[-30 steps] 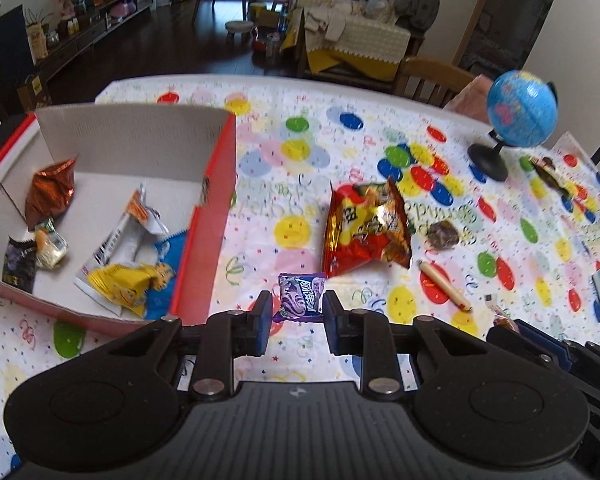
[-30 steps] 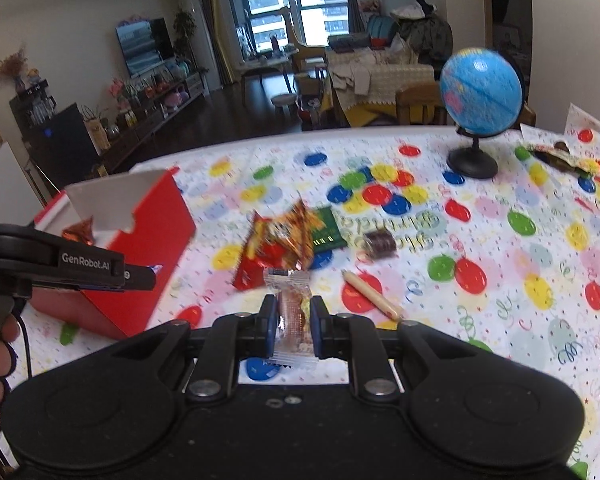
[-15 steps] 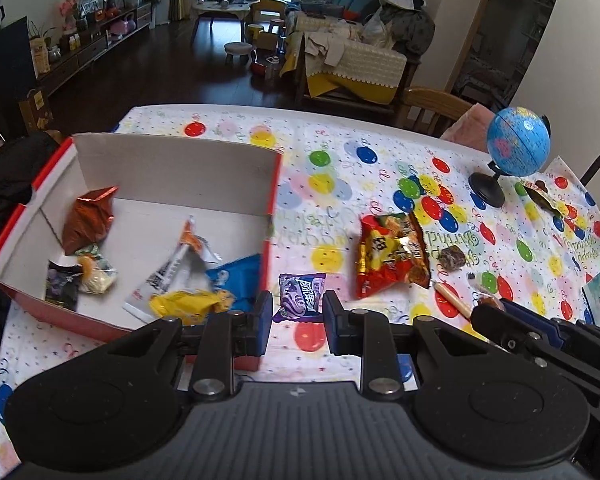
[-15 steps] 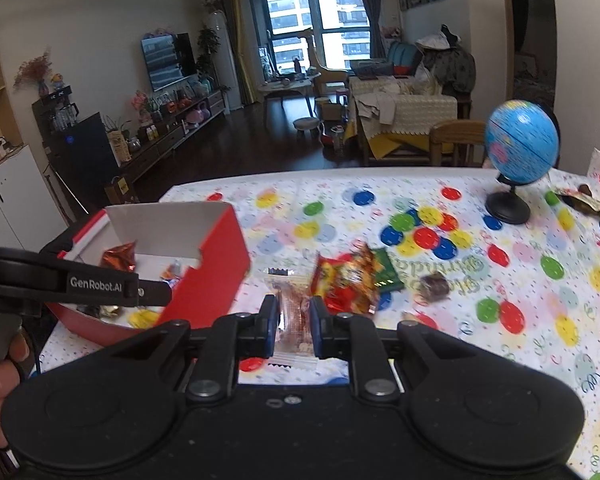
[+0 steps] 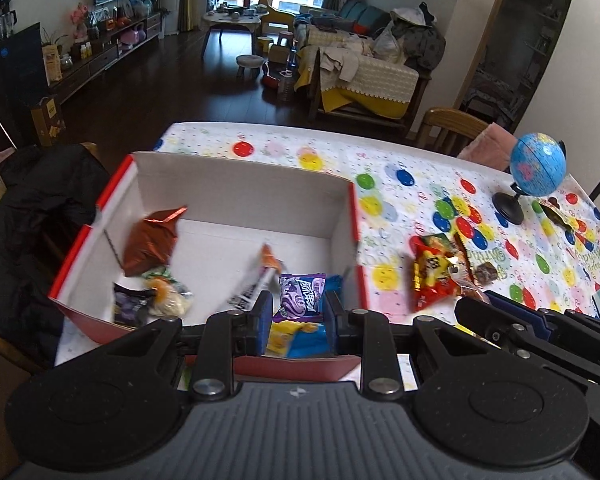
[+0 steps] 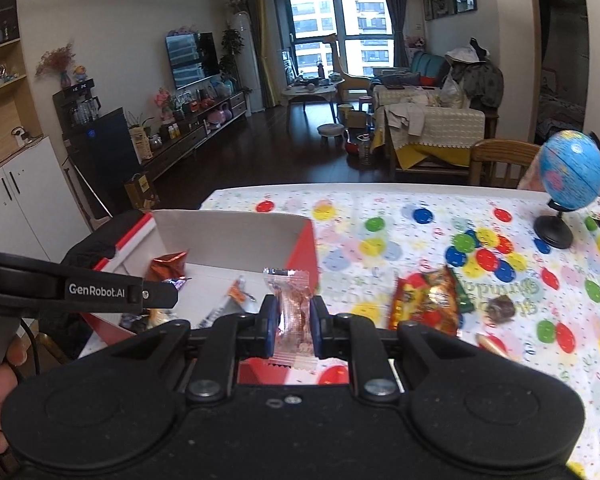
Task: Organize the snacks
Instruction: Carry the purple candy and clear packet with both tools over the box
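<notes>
A red cardboard box (image 5: 240,184) with white inside stands at the table's left and holds several snack packets. My left gripper (image 5: 297,311) is shut on a purple snack packet (image 5: 300,295), held above the box's near right corner. In the right wrist view, my right gripper (image 6: 294,322) is shut on a clear-wrapped brown snack (image 6: 294,312), raised over the box's (image 6: 236,236) near right edge. A red and yellow chip bag (image 5: 434,276) lies on the dotted tablecloth to the right of the box, also seen as the chip bag (image 6: 426,300).
A small blue globe (image 5: 536,170) on a black stand sits at the far right. A dark wrapped sweet (image 5: 486,272) and other small snacks lie near the chip bag. A wooden chair (image 5: 448,128) stands behind the table. A dark jacket (image 5: 32,216) hangs left of the box.
Both grippers have swung left and risen, carrying their packets from over the tablecloth to over the red box. The box now sits centred in the left wrist view.
</notes>
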A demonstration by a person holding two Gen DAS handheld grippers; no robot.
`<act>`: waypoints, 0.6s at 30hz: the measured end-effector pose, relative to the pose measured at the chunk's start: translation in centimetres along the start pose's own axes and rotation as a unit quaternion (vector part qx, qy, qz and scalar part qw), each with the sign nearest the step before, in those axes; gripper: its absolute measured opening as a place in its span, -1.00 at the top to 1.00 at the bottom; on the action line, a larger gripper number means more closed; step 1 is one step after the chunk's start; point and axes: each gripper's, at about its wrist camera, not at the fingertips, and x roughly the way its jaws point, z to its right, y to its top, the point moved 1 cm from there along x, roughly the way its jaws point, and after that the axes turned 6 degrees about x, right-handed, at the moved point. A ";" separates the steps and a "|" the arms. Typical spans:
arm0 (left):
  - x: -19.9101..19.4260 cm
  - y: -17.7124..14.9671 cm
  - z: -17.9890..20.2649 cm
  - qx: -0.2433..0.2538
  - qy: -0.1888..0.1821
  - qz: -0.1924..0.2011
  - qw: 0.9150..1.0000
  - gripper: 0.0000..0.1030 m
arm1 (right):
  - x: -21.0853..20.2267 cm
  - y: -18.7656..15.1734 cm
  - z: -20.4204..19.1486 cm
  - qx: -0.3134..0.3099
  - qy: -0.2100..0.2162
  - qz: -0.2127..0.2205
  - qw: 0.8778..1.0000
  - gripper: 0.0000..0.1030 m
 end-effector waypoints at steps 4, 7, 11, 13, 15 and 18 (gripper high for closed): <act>-0.1 0.2 -2.2 -0.003 0.003 0.001 1.000 0.49 | 1.1 0.1 -2.1 -0.005 0.003 -0.003 1.000 0.71; 0.1 0.4 -3.7 -0.006 0.007 0.000 1.000 0.49 | 2.0 0.2 -3.5 -0.011 0.004 -0.007 1.000 0.71; 0.7 0.6 -5.9 -0.011 0.012 -0.003 1.000 0.49 | 3.4 0.2 -5.1 -0.023 0.001 -0.014 1.000 0.71; 1.1 0.7 -6.9 -0.014 0.016 -0.004 1.000 0.49 | 4.4 0.2 -5.7 -0.027 -0.004 -0.018 0.999 0.71; 1.6 0.8 -8.0 -0.019 0.020 -0.007 1.000 0.49 | 5.3 0.2 -6.1 -0.028 -0.007 -0.025 0.999 0.71; 2.3 0.9 -9.7 -0.027 0.029 -0.014 0.999 0.49 | 6.6 0.0 -6.9 -0.035 -0.012 -0.033 0.999 0.71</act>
